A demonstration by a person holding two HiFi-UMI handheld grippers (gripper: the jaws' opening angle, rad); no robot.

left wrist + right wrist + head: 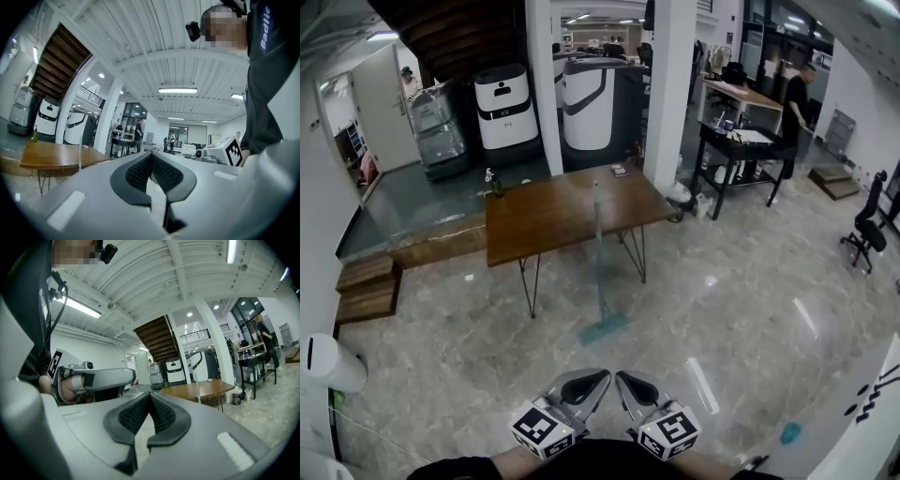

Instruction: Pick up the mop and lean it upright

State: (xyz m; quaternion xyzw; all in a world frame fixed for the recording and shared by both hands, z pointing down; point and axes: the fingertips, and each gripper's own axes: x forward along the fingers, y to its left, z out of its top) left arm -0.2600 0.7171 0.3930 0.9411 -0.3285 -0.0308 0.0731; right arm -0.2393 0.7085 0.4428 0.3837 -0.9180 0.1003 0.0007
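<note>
The mop (600, 281) stands upright, its pale handle leaning against the front edge of the wooden table (553, 220) and its teal head (605, 328) flat on the floor. Both grippers are held close to my body, well short of the mop and empty. My left gripper (584, 383) is shut, its ribbed pads meeting at the tips (151, 157). My right gripper (634, 385) is shut too, pads together (150, 397). The mop handle (80, 152) shows thin and far off in the left gripper view, and the handle (197, 387) stands before the table in the right gripper view.
A small green bottle (495, 184) sits on the table's far left corner. Behind the table stand white pillars (669, 94) and large white machines (502, 108). A black cart (739, 150) and a person (793, 103) are at back right, wooden steps (366, 286) at left, and an office chair (868, 225) at right.
</note>
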